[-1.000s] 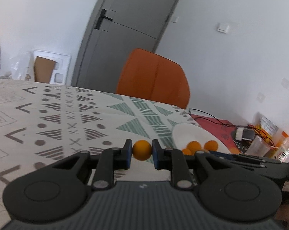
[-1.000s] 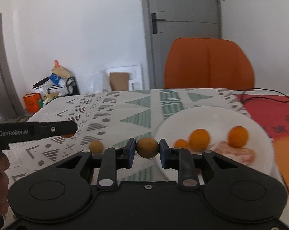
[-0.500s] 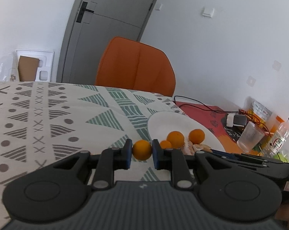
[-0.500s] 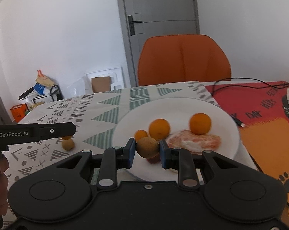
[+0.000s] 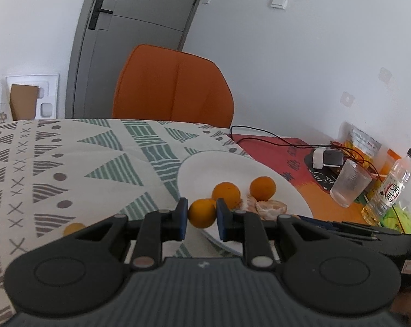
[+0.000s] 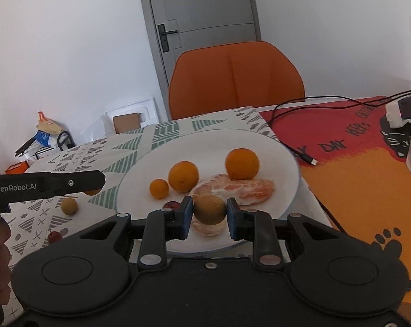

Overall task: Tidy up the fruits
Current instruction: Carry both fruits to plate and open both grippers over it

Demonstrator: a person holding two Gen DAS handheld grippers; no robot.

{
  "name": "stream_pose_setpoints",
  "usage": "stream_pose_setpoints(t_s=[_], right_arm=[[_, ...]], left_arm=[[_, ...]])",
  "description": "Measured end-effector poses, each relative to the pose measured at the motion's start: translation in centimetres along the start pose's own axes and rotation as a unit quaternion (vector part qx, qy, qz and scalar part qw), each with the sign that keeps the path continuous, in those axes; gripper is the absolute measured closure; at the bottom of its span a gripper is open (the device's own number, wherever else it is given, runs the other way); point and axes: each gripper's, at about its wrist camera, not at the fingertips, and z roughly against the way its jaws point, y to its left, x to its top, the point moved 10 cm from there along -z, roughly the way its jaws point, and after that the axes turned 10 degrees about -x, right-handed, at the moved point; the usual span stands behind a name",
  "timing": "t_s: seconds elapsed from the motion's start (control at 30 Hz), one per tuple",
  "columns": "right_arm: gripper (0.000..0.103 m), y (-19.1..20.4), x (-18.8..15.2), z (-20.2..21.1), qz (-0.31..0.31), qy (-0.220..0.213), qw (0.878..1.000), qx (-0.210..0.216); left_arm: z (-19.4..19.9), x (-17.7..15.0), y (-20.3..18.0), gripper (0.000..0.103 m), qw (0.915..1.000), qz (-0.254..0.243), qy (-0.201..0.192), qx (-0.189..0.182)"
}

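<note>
My left gripper (image 5: 202, 215) is shut on a small orange fruit (image 5: 202, 213), held above the near rim of the white plate (image 5: 205, 169). My right gripper (image 6: 208, 211) is shut on a round brown fruit (image 6: 209, 209), held over the plate's (image 6: 273, 147) front part. On the plate lie two oranges (image 6: 183, 176) (image 6: 242, 163), a small orange fruit (image 6: 159, 188), peeled citrus segments (image 6: 240, 188) and a small red fruit (image 6: 170, 205). The left gripper's body (image 6: 47, 184) shows at the left of the right wrist view.
A brown fruit (image 6: 68, 205), a red fruit (image 6: 54, 236) and a small orange fruit (image 5: 73, 228) lie on the patterned tablecloth (image 5: 55, 163). An orange chair (image 6: 236, 79) stands behind the table. A glass (image 5: 349, 185), a bottle (image 5: 390, 188), cables and a charger sit at the right.
Both grippers have moved right and closer to the plate, each still holding its fruit. The right gripper now hangs over the plate's front part.
</note>
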Motion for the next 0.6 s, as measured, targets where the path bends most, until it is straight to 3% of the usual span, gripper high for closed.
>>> stream_pose_setpoints(t_s=[0.07,0.17,0.4,0.6], right_arm=[[0.078,-0.3,0.0,-0.1,-0.004,0.0,1.0,-0.001],[0.068,-0.5,0.0,0.0,-0.006,-0.006,1.0,-0.004],[0.068,-0.5,0.2,0.7,-0.008,-0.01,1.0,0.001],[0.068,-0.1,0.0,1.0,-0.009,-0.006,1.0,0.004]], left_arm=[[-0.4,0.0,-0.4,0.083,1.0,-0.003,0.002,-0.004],[-1.0,0.0,-1.0,0.083,0.9999,-0.007,0.006,-0.01],[-2.0,0.0,-1.9,0.082,0.9995,-0.018,0.016,-0.018],[-0.6,0.6,-0.9,0.075,0.9999,-0.016,-0.002,-0.004]])
